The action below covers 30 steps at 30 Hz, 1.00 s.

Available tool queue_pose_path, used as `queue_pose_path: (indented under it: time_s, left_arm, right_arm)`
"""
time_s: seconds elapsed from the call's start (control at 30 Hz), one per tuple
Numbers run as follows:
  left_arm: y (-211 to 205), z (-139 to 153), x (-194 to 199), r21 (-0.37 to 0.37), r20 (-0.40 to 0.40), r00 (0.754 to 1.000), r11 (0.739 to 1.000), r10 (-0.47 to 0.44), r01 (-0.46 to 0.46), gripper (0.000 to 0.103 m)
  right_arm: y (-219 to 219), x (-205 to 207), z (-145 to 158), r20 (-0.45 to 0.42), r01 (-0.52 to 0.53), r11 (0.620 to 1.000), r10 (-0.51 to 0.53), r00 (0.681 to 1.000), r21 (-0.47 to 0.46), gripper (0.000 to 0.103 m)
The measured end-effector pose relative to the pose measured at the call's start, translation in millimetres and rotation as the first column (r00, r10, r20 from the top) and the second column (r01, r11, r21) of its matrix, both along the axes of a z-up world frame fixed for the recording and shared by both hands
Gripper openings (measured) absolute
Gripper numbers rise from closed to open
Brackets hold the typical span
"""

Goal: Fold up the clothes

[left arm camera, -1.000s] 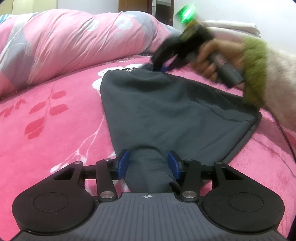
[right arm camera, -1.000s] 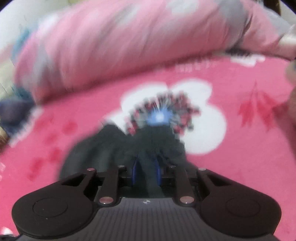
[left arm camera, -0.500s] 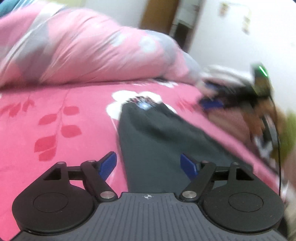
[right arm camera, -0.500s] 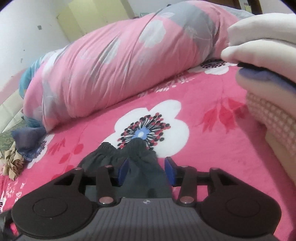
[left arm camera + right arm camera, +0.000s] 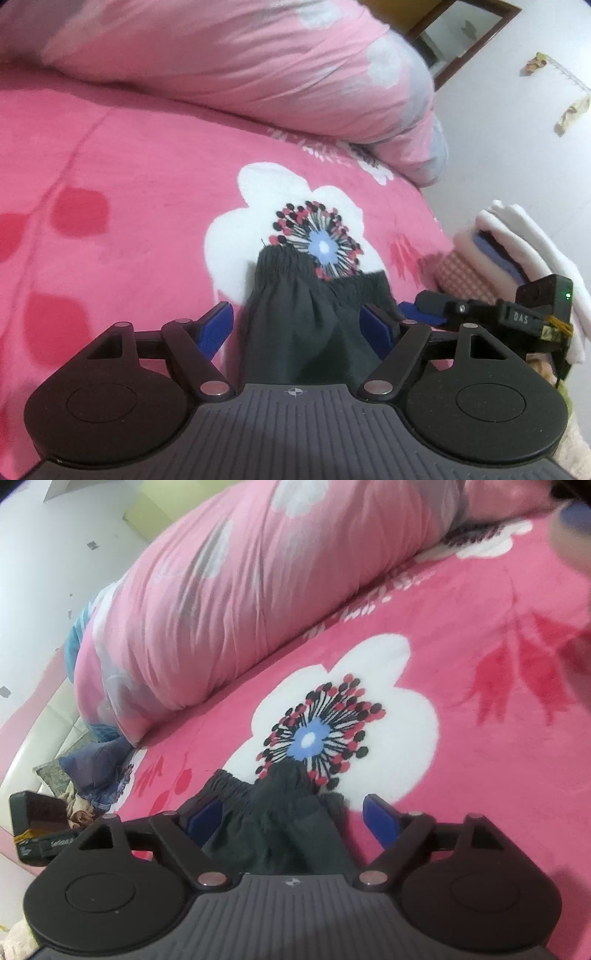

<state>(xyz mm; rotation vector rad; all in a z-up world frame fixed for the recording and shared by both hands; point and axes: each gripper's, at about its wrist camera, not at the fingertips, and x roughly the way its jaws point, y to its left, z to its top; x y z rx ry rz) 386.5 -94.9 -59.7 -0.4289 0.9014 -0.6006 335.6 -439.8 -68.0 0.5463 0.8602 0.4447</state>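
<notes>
1. A dark grey garment (image 5: 295, 332) lies on the bed (image 5: 129, 221), its gathered elastic waistband reaching onto the big white flower (image 5: 258, 206) printed on the pink blanket.
2. The left claw (image 5: 297, 326) hangs just above the near part of the garment. Its blue pads stand wide on either side of the cloth and do not press on it, so nothing is gripped; the jaws are closing a little at this moment.
3. The right claw (image 5: 291, 821) sits over the same waistband end of the garment (image 5: 280, 823). Its jaws are opening, the cloth lies loose between the blue pads, and neither pad squeezes it.
4. In the left view the right claw (image 5: 421, 306) shows low at the right, just beside the garment's edge, with a small green light on its body.
5. In the right view part of the left tool's body shows at the lower left edge, beside the garment.
6. A rolled pink quilt (image 5: 240, 62) with grey and white flowers lies along the far side of the bed.
7. A stack of folded clothes (image 5: 509, 251), white, blue and pink checked, sits at the right edge of the bed, apart from the garment.
8. A dark blue cloth (image 5: 96, 768) lies crumpled at the quilt's far end in the right view.
</notes>
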Motion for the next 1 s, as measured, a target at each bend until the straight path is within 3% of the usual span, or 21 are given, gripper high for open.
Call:
queue_pose_path:
  time_s: [0.03, 0.1, 0.2, 0.27, 0.33, 0.47, 0.53, 0.67, 0.77, 0.9, 0.97, 1.0]
  left_arm:
    - [-3.7, -2.8, 5.3, 0.007, -0.006, 1.000, 1.000, -0.005, 0.005, 0.067]
    - [-11.1, -8.7, 12.7, 0.026, -0.011, 1.000, 1.000, -0.012, 0.013, 0.054]
    - [-20.4, -12.3, 13.8, 0.061, 0.022, 0.999, 0.998, -0.030, 0.029, 0.045]
    - [-26.2, -11.2, 10.4, 0.092, 0.071, 0.997, 0.995, -0.033, 0.026, 0.033]
    - [-29.7, -5.5, 3.9, 0.103, 0.124, 0.991, 0.994, -0.042, 0.029, 0.022]
    - [-31.1, 20.8, -23.2, 0.120, 0.275, 0.959, 0.992, -0.070, 0.038, 0.019]
    - [-30.1, 36.8, -42.8, 0.134, 0.356, 0.930, 0.990, -0.094, 0.049, 0.019]
    - [-24.7, 69.6, -95.8, 0.151, 0.517, 0.844, 0.985, -0.147, 0.079, 0.019]
    - [-22.6, 83.1, -140.3, 0.195, 0.608, 0.765, 0.974, -0.213, 0.116, 0.019]
    - [-18.7, 79.6, -209.2, 0.318, 0.679, 0.646, 0.933, -0.349, 0.169, 0.024]
    - [-18.0, 66.6, -236.9, 0.372, 0.658, 0.625, 0.903, -0.419, 0.213, 0.026]
    - [-19.0, 57.4, -247.0, 0.401, 0.632, 0.627, 0.884, -0.456, 0.239, 0.030]
  right_arm:
    - [1.5, 4.7, -4.3, -0.006, -0.008, 1.000, 0.008, 1.000, 0.003, 0.084]
    - [6.3, 11.7, -11.6, -0.019, -0.022, 1.000, 0.022, 1.000, -0.008, 0.073]
    - [16.1, 16.3, -19.3, -0.033, -0.047, 0.998, 0.046, 0.998, -0.043, 0.054]
    - [21.2, 16.2, -18.4, -0.022, -0.054, 0.995, 0.052, 0.998, -0.080, 0.031]
    - [23.9, 13.1, -13.2, -0.001, -0.054, 0.994, 0.055, 0.999, -0.095, 0.025]
    - [32.1, -8.7, 15.4, 0.122, -0.060, 0.985, 0.081, 0.989, -0.164, 0.023]
    - [37.0, -28.2, 37.4, 0.204, -0.061, 0.976, 0.105, 0.973, -0.209, 0.023]
    - [45.6, -80.0, 79.9, 0.370, -0.056, 0.952, 0.171, 0.913, -0.300, 0.023]
    - [50.5, -129.5, 101.8, 0.473, -0.044, 0.928, 0.229, 0.851, -0.369, 0.023]
    - [56.7, -206.1, 105.2, 0.549, -0.043, 0.884, 0.327, 0.769, -0.466, 0.023]
    - [58.3, -242.2, 95.2, 0.553, -0.040, 0.858, 0.365, 0.749, -0.512, 0.025]
    - [58.7, -257.6, 85.9, 0.537, -0.042, 0.845, 0.376, 0.755, -0.533, 0.028]
